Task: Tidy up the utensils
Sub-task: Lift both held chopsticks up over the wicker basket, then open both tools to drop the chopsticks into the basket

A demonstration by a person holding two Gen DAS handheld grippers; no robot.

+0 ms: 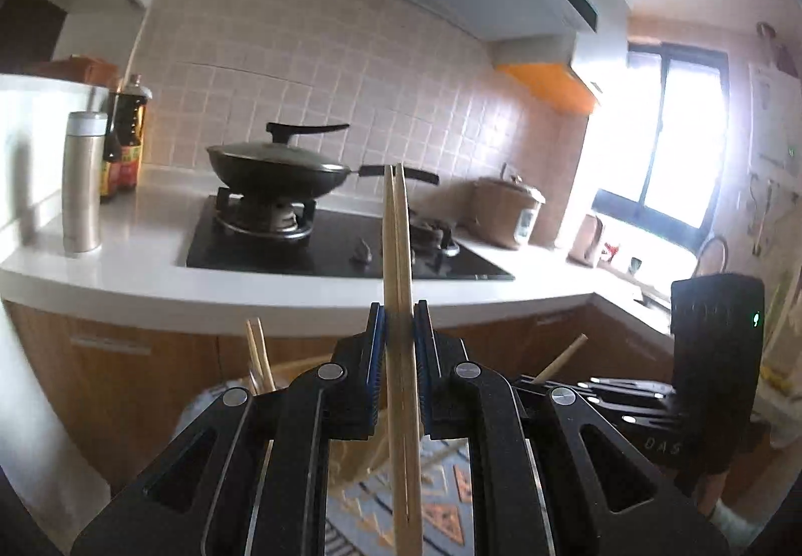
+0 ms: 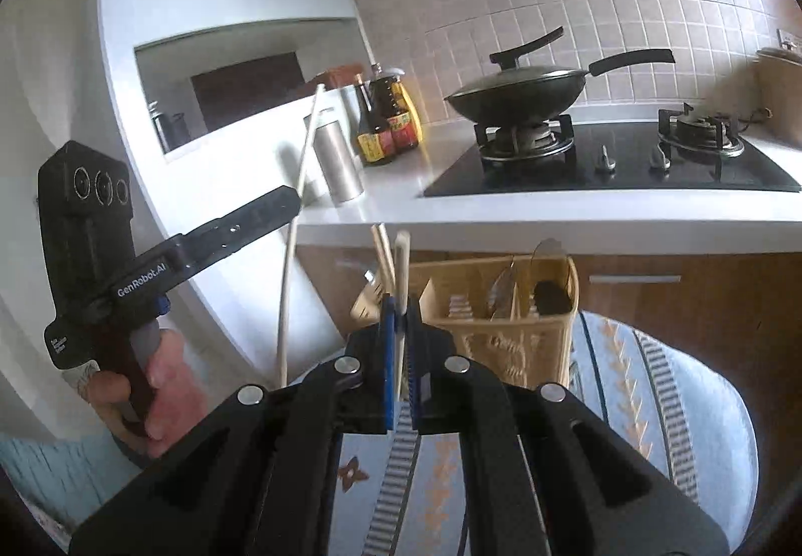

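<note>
My left gripper [image 1: 399,320] is shut on a pair of long wooden chopsticks [image 1: 398,230], which stand upright between its pads. The right wrist view shows that gripper [image 2: 293,202] from the side at the left, a hand around its grip, with the chopsticks [image 2: 301,185] rising past it. My right gripper [image 2: 399,300] is shut on a pale stick [image 2: 402,250], probably a chopstick, that points up. Just beyond it stands a beige utensil basket [image 2: 521,345] with chopsticks [image 2: 382,255] and spoons in its compartments. In the left wrist view the right gripper [image 1: 531,380] sits low at the right.
A white counter [image 2: 551,207] runs behind, with a lidded wok [image 2: 521,92] on a black gas hob [image 2: 626,175]. A steel flask [image 2: 341,160] and sauce bottles [image 2: 388,117] stand at its left end. A rice cooker [image 1: 506,212] is further right. The basket rests on a patterned cloth [image 2: 666,405].
</note>
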